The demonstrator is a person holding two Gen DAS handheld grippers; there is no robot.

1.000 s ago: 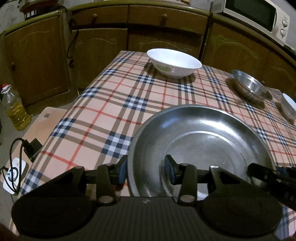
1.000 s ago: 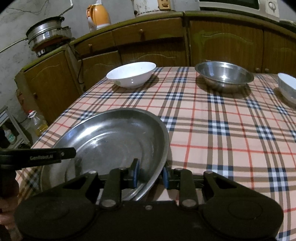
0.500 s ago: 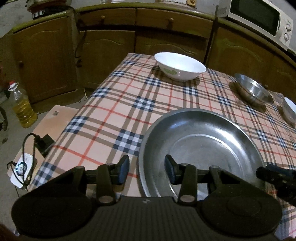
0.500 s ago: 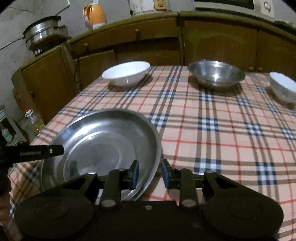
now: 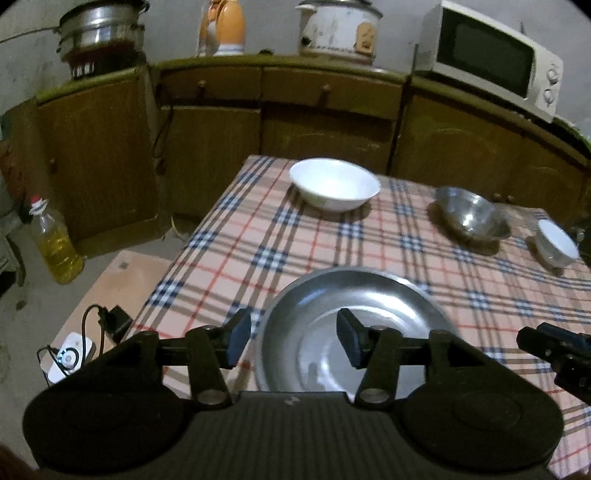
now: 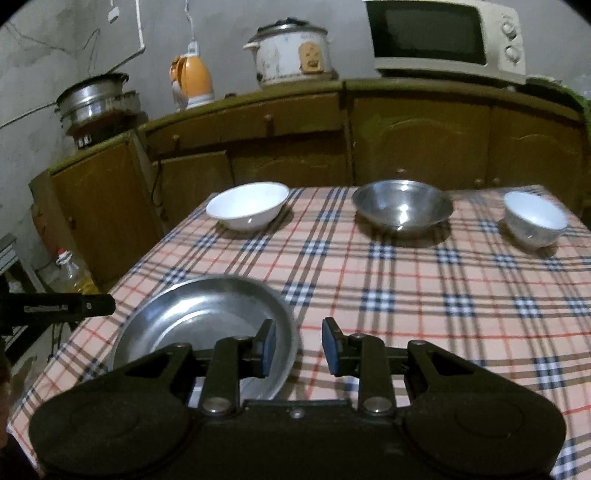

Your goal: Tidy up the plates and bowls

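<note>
A large steel plate (image 5: pixel 354 306) lies flat on the plaid tablecloth (image 5: pixel 280 236) at the near left corner; it also shows in the right wrist view (image 6: pixel 199 314). My left gripper (image 5: pixel 293 341) is open, raised above the plate's left rim, holding nothing. My right gripper (image 6: pixel 298 349) is open above the plate's right rim, holding nothing. Further back stand a wide white bowl (image 6: pixel 247 206), a steel bowl (image 6: pixel 402 206) and a small white bowl (image 6: pixel 535 218). The same three show in the left wrist view: white bowl (image 5: pixel 334 188), steel bowl (image 5: pixel 469 216), small bowl (image 5: pixel 557 243).
Wooden cabinets (image 6: pixel 295 140) line the wall behind the table, with a microwave (image 6: pixel 443 33), rice cooker (image 6: pixel 291 51) and kettle (image 6: pixel 192 79) on top. An oil bottle (image 5: pixel 55 243) and a power strip (image 5: pixel 68 360) sit on the floor left of the table.
Both grippers have opened wider and lifted up and back from the steel plate's rims. The plate now rests flat on the table, and more of the room is in view.
</note>
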